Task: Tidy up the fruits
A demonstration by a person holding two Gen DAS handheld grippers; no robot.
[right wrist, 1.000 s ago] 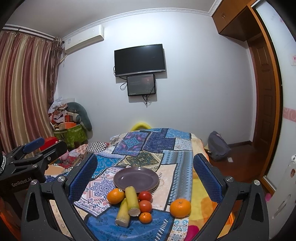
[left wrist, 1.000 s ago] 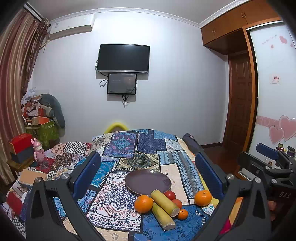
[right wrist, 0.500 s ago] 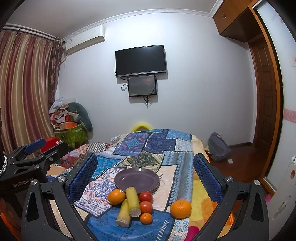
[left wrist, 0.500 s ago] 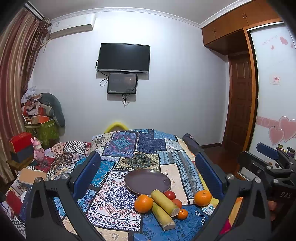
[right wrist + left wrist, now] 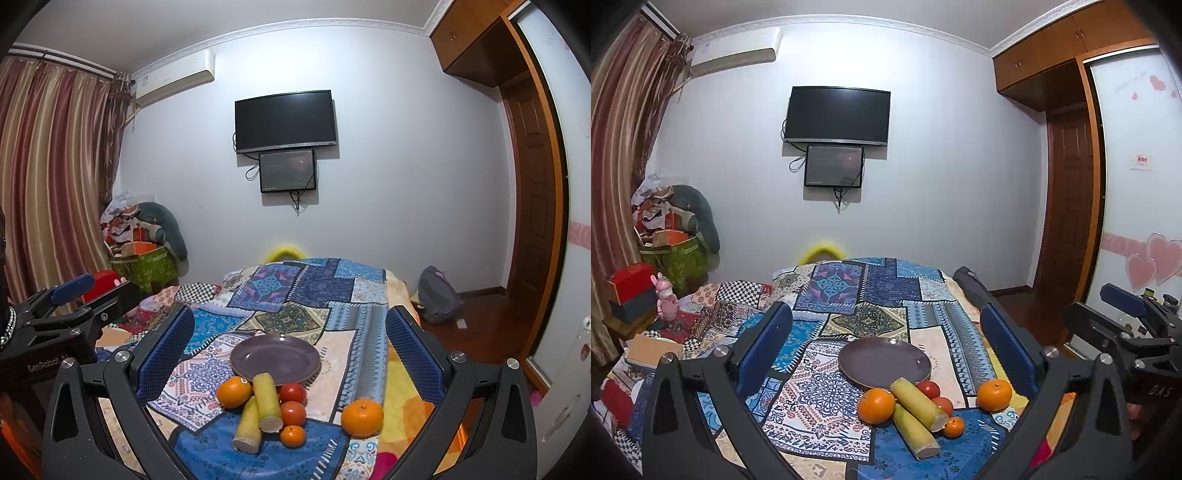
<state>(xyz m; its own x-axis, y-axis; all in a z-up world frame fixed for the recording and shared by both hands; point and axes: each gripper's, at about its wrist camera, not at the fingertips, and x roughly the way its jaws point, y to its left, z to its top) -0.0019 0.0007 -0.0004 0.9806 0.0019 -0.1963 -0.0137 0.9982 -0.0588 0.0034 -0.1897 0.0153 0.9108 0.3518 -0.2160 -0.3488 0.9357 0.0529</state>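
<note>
An empty purple plate (image 5: pixel 884 362) (image 5: pixel 275 358) lies on a patchwork cloth. In front of it lie two yellow-green sugarcane pieces (image 5: pixel 918 398) (image 5: pixel 266 402), two red tomatoes (image 5: pixel 292 393), a big orange (image 5: pixel 876 405) (image 5: pixel 233 392) on the left, a small orange (image 5: pixel 293 435) in front and another big orange (image 5: pixel 994 395) (image 5: pixel 362 417) apart on the right. My left gripper (image 5: pixel 886 354) is open and empty, held above and short of the fruit. My right gripper (image 5: pixel 290 350) is open and empty too. Each gripper shows at the edge of the other's view.
The patchwork cloth (image 5: pixel 849 295) covers a bed-like surface. Boxes and a pink toy (image 5: pixel 666 299) crowd the left side. A bag (image 5: pixel 439 299) sits on the wooden floor at the right, near a door and wardrobe. A TV (image 5: pixel 837 115) hangs on the far wall.
Both views have shifted only slightly; the right gripper has crept a little. The fruit and plate have not moved, and both grippers stay open.
</note>
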